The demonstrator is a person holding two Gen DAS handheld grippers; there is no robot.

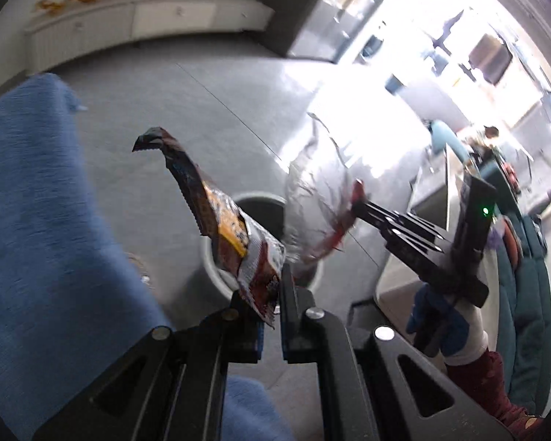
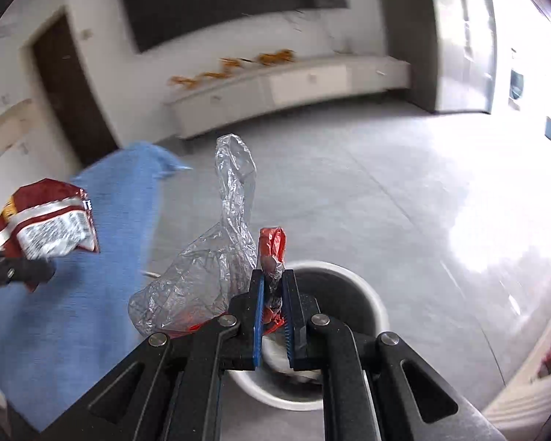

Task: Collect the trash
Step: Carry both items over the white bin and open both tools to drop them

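Note:
In the left wrist view my left gripper (image 1: pixel 272 294) is shut on the lower corner of a red, orange and silver snack wrapper (image 1: pixel 224 228), which sticks up over a white round bin (image 1: pixel 216 268) on the floor. To its right, my right gripper (image 1: pixel 358 204) is shut on a crumpled clear plastic bag (image 1: pixel 316 198). In the right wrist view the right gripper (image 2: pixel 273 275) pinches that clear bag (image 2: pixel 209 275) by its red part (image 2: pixel 272 242), just above the bin (image 2: pixel 371 294). At the left edge the left gripper (image 2: pixel 36 270) holds the snack wrapper (image 2: pixel 47 220).
A blue cloth-covered seat (image 1: pixel 36 220) (image 2: pixel 92 294) stands close to the left of the bin. A gloved hand (image 1: pixel 437 323) grips the right tool. Grey floor (image 2: pixel 385 191) stretches to a low white cabinet (image 2: pixel 294 84) with orange items on top. Bright windows are at the right.

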